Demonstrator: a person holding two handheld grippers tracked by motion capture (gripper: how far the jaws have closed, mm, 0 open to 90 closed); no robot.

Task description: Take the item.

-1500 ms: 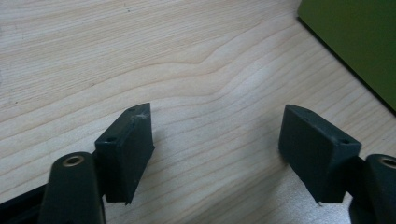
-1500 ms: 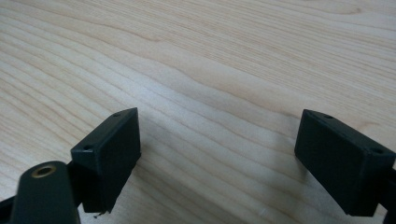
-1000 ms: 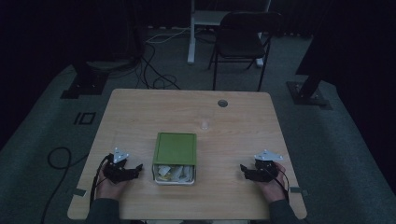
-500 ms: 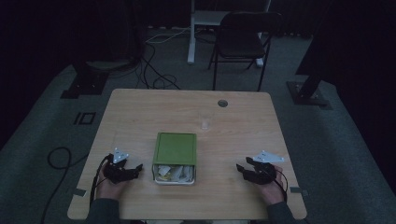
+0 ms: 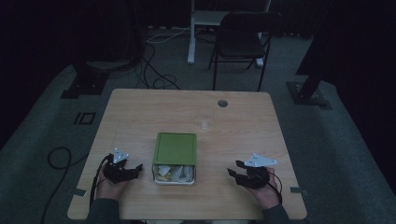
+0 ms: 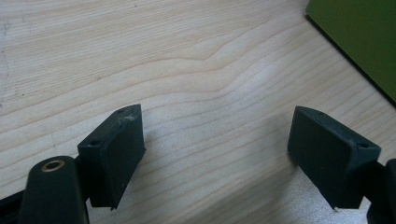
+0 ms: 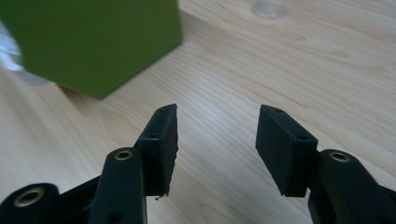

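Two grippers sit low at my edge of the wooden table [image 5: 140,112], one on each side of the green box [image 5: 175,149]. My left gripper [image 5: 136,168] has its jaws spread wide over bare wood, nothing between them. My right gripper [image 5: 233,169] is parted too, empty, pointing toward the box, whose near end shows crumpled pale contents [image 5: 173,171]

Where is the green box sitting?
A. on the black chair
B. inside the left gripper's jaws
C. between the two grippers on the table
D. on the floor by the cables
C: the green box rests on the wooden table, with the left gripper on one side and the right gripper on the other, both open and touching nothing.
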